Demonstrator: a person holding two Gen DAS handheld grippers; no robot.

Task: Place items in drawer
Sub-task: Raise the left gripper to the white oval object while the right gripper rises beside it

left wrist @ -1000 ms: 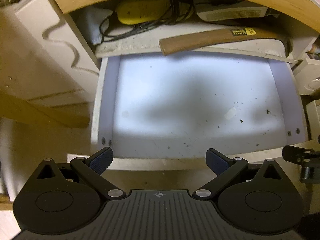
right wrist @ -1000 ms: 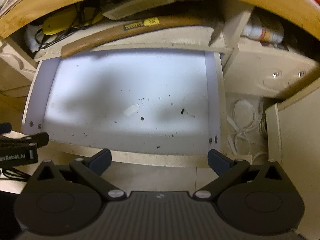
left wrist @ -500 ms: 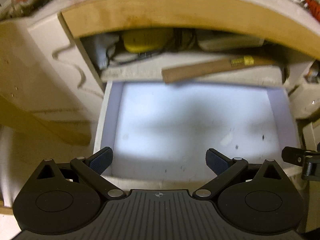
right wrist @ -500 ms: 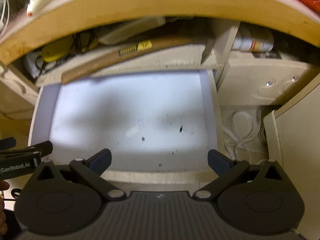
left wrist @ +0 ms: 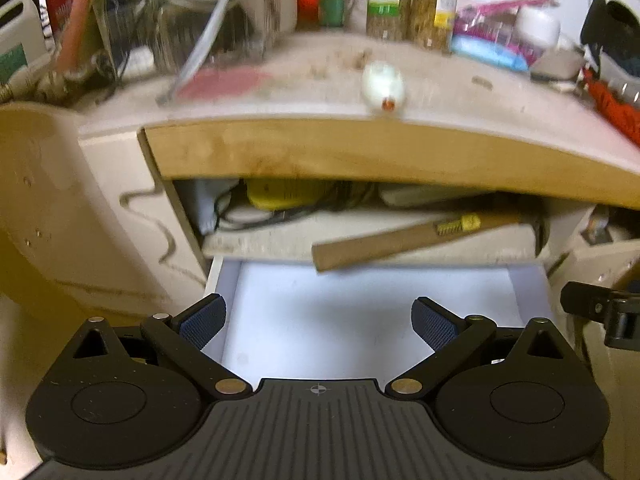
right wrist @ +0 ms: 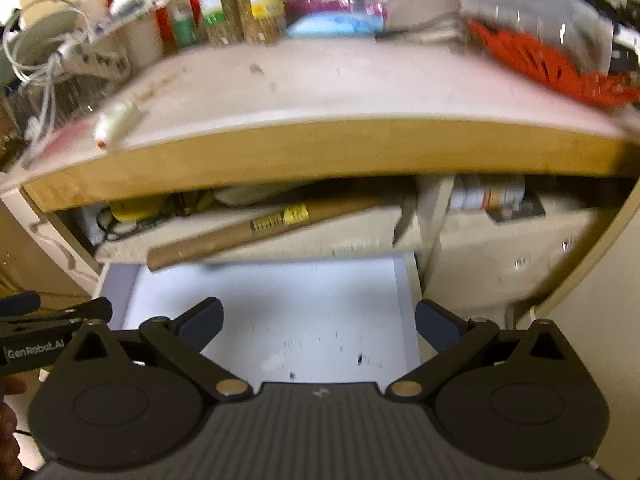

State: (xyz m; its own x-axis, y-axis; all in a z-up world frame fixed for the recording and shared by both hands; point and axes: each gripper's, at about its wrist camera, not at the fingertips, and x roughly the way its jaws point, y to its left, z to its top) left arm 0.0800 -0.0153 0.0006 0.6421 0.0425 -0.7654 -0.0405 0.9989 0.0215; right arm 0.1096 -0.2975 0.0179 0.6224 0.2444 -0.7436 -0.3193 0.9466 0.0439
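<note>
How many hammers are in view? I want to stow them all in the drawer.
1: a wooden-handled hammer lies on the shelf just above the open drawer. More may be hidden deeper in the shelf.

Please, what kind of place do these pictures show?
Probably a home workbench or utility corner. A wooden-handled hammer lies on the shelf above the open drawer, a yellow device with cords sits behind it, and the worktop carries jars and clutter.
</note>
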